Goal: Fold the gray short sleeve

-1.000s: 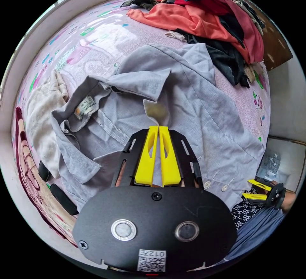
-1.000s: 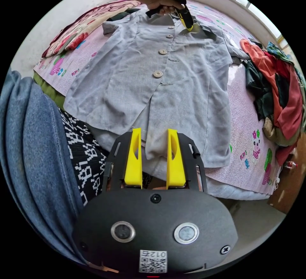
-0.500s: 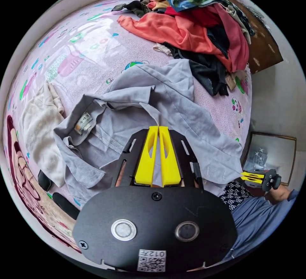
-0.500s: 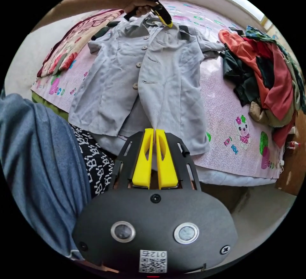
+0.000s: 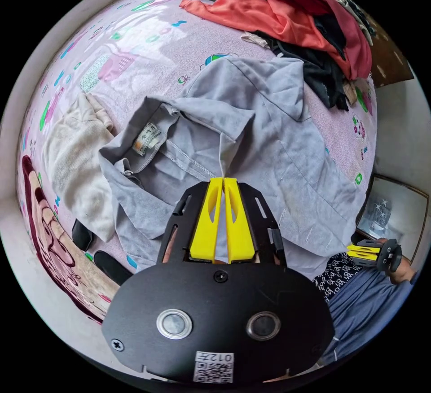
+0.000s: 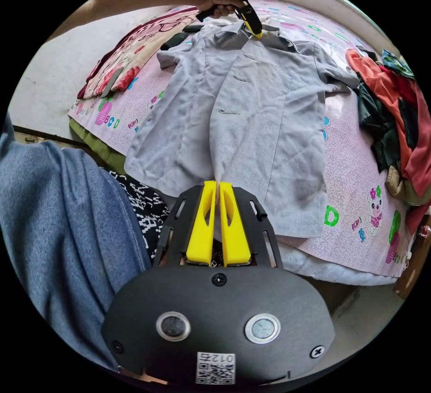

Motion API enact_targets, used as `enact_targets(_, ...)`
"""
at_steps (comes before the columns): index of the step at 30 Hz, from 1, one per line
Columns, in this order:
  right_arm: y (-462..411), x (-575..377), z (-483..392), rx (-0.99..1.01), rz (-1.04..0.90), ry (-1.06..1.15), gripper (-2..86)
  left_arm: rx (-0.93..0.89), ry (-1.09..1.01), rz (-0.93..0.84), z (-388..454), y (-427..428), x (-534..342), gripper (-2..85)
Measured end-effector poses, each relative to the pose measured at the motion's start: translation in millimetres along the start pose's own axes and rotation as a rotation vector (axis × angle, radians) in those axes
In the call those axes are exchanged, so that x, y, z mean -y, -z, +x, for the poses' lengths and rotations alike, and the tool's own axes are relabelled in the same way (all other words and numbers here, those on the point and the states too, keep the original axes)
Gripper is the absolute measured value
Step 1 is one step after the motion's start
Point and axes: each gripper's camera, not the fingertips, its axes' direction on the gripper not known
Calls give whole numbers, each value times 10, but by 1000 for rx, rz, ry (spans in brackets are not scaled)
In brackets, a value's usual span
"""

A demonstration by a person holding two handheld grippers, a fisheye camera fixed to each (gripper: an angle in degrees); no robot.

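Pink printed bedsheet (image 6: 354,173), gray short-sleeve shirt (image 6: 260,119) spread flat, collar rumpled

Left claw (image 5: 223,180) has both jaws clamped tight on the shirt (image 6: 265,115) at the collar end, arm stretched way out. Right claw (image 6: 213,183) is pinched closed on the hem, close to the body.

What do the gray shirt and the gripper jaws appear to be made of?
The gray shirt looks like a thin woven fabric, matte, perhaps cotton or linen blend: visible weave, soft creases, stitched seams. The left gripper and right gripper have jaws that look like smooth, hard yellow plastic on black, flat, matte plates, possibly metal.
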Motion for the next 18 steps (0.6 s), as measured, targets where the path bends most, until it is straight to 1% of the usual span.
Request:
enact_targets(4, -307, 124, -74, -47, -76, 12, 26, 92, 29, -1, 51, -163, -47, 12)
enact_targets(6, -429, 155, -141, -73, -123, 44, 39, 100, 53, 14, 49, -169, -90, 21)
enact_targets(11, -584, 145, -232, -36, -159, 111, 96, 92, 121, 124, -32, 55, -392, 39)
enact_targets(14, -556, 58, -177, 4, -159, 119, 104, 131, 133, 199, -38, 150, -615, 31)
enact_targets(16, -492, -42, -85, 38, -151, 93, 102, 64, 147, 217, -97, 145, -720, 25)
enact_targets(18, -349, -168, 65, 50, -98, 42, 96, 32, 197, 225, -147, 143, -812, 18)
